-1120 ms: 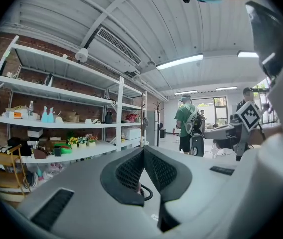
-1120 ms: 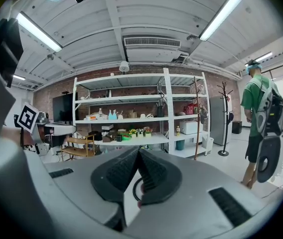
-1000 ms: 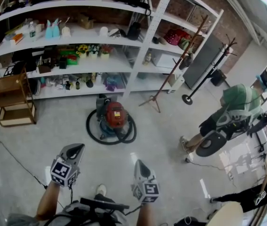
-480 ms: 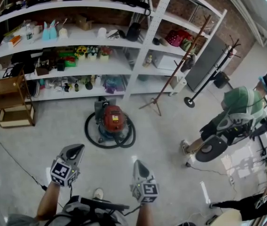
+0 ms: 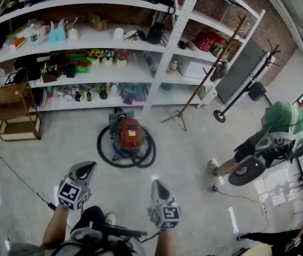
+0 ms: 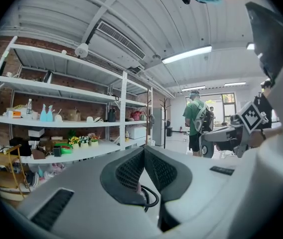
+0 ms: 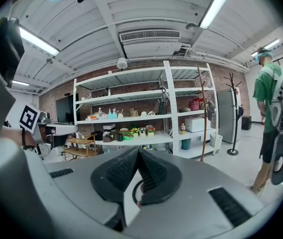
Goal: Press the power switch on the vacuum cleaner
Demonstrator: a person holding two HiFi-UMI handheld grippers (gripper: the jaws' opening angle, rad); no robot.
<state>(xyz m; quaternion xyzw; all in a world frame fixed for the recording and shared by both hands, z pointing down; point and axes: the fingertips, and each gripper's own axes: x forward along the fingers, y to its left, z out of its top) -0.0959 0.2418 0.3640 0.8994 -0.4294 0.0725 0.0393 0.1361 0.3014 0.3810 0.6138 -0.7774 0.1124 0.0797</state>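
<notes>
While empty, left claw (image 6: 144, 149) closed; right claw (image 7: 138, 151) likewise closed.

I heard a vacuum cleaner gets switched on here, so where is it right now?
In the head view, the red vacuum cleaner sits on the floor near the middle, ringed by its black hose, just in front of the white shelves.

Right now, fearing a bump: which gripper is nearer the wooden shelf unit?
Left. The left gripper is down and right of the wooden shelf unit in the head view; the right gripper is farther right.
</notes>
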